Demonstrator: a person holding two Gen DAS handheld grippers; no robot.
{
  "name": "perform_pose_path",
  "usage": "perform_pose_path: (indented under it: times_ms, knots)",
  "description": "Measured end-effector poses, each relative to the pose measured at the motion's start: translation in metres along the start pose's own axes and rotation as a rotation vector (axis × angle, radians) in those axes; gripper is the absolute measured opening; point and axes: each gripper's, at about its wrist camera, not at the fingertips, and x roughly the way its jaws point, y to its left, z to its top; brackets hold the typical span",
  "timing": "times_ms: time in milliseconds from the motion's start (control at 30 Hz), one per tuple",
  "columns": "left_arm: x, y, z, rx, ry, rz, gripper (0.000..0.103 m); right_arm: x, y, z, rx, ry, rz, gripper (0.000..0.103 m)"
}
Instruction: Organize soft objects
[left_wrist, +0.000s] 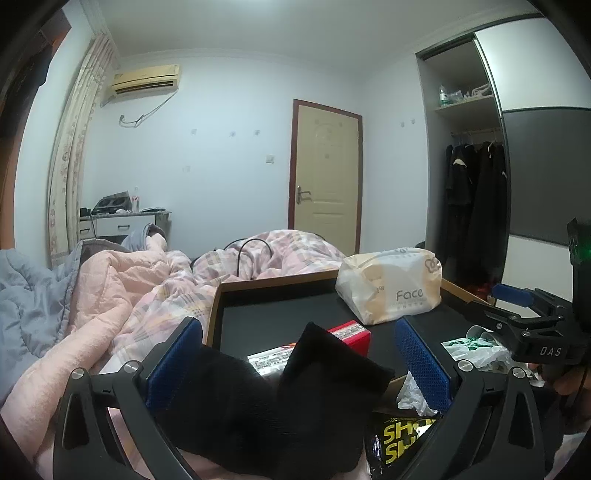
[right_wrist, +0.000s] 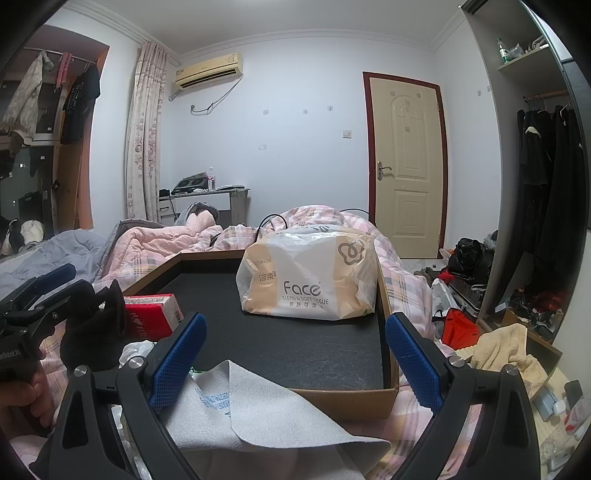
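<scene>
Black knitted fabric, apparently a sock (left_wrist: 295, 391), is seen nearest the left wrist camera, draped between the blue-padded fingers (left_wrist: 173, 365) of the left hand-held gripper (left_wrist: 299, 365). The jaws are spread wide, and it cannot be told whether the sock is pinched by either pad or only lies across the frame. In the right wrist view the same dark fabric (right_wrist: 94, 325) is seen bunched at that gripper, to the left of the box.

A pale grey cloth (right_wrist: 255, 413) with blue-green print is seen closest to the right hand-held gripper (right_wrist: 295, 358), lying below and between its blue pads, folded over itself at the near edge of the box. This gripper is released, its fingers held wide apart, and the cloth is not clamped by them.

Just beyond, a shallow cardboard box (right_wrist: 347, 402) with a dark lining is set on the bed. A red packet (right_wrist: 155, 314) is found at its near left corner, touching the sock's edge in the left view (left_wrist: 351, 332). Crumpled white plastic (left_wrist: 476, 350) and a black wrapper with yellow lettering (left_wrist: 402, 439) are seen beside the box's near side.

Further in, a pack of Face tissue (right_wrist: 310, 273) in a translucent bag is stood on the box's floor toward its far right side.

Behind the box, a pink checked quilt (right_wrist: 391, 236) and a pink blanket (left_wrist: 110, 280) are heaped on the bed. At the back, a cream door (right_wrist: 406, 162), a wall air conditioner (right_wrist: 208, 70) and an open wardrobe (left_wrist: 476, 184) of dark clothes are visible.
</scene>
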Motion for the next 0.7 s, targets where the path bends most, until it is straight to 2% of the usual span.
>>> perform_pose_path:
  times_ms: [700]
  knots:
    - [-0.0026, -0.0024, -0.0014, 0.015, -0.024, -0.020, 0.103, 0.0003, 0.0001, 0.0002, 0.000, 0.002, 0.001, 0.097]
